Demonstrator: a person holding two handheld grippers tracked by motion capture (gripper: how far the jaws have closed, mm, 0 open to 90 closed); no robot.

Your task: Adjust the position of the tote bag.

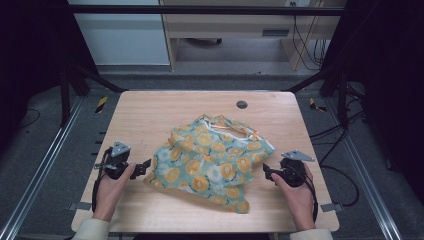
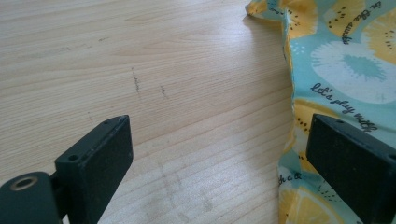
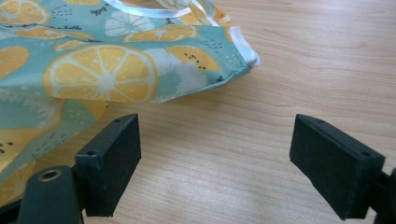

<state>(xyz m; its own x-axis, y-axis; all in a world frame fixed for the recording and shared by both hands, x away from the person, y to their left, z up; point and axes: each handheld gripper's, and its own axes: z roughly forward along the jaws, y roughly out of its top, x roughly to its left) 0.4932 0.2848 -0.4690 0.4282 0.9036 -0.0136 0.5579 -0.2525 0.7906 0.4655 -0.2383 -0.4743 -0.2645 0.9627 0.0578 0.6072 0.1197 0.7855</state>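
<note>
Both the left gripper [image 1: 145, 167] and right gripper [image 1: 266, 173] are standing released beside the crumpled citrus-print bag [image 1: 212, 160], its folds hiding the underside.

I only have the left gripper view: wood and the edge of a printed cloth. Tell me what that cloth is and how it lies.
Observer: It is a teal fabric bag printed with orange slices, lying crumpled and flat near the middle of the wooden table.
Operator: Report where its handles are.
Observer: The handles lie at the far end of the bag, away from the person.
Operator: Give me the right gripper's position.
Observer: The right gripper sits at the bag's right edge, open, with bare table between its fingers.
Operator: And mine, from above.
Observer: The left gripper is open at the bag's near-left corner, holding nothing.
</note>
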